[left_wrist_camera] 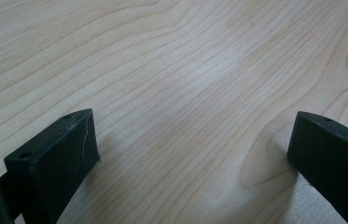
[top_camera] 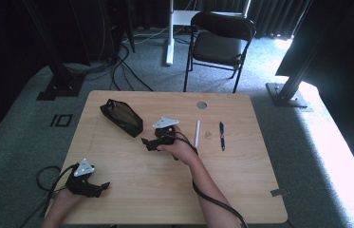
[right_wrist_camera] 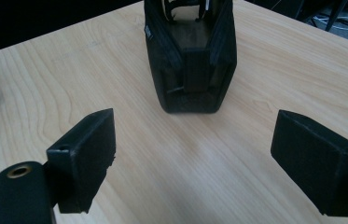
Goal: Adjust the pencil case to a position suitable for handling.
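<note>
Right gripper (top_camera: 145, 142): jaws spread, empty, aimed at the pouch (top_camera: 121, 117), apparently lined up to grasp it. Left gripper (top_camera: 104, 186): released, resting well apart from pouch, likely idle. Pens (top_camera: 221, 135) beyond.

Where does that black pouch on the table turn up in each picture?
High view: black pouch lies at the table's upper left, ahead of the right gripper.
Right gripper view: top centre, beyond the open jaws.
Left gripper view: not in it.
Shared landmark: the wooden table.
</note>
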Tool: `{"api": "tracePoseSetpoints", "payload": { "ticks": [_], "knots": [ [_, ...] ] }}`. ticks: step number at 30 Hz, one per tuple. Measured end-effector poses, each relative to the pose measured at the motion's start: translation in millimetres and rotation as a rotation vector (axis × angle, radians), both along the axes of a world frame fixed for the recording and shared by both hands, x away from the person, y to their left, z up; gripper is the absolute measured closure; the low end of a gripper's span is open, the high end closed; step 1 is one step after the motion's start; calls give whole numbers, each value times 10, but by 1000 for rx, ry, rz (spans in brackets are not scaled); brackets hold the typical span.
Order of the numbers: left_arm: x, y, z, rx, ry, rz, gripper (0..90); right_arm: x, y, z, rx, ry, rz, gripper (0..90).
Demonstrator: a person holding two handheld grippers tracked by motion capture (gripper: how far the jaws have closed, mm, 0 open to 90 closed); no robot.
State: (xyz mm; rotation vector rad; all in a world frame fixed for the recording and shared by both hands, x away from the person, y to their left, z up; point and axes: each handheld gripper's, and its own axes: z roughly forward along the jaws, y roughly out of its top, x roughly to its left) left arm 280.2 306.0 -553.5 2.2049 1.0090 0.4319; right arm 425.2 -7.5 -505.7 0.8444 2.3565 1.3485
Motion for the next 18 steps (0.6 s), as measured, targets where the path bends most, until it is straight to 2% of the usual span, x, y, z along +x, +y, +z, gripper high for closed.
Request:
{"api": "tracePoseSetpoints", "payload": {
  "ticks": [7,13,18],
  "knots": [
    [0,-1,-1,-2,0,1,20,88,100,-59,8,12,-15,137],
    [0,0,0,0,0,0,20,158,176,-78,12,1,-24,143],
    [0,0,0,0,0,0,20,200,254,-72,38,-17,-27,156]
  ]
}}
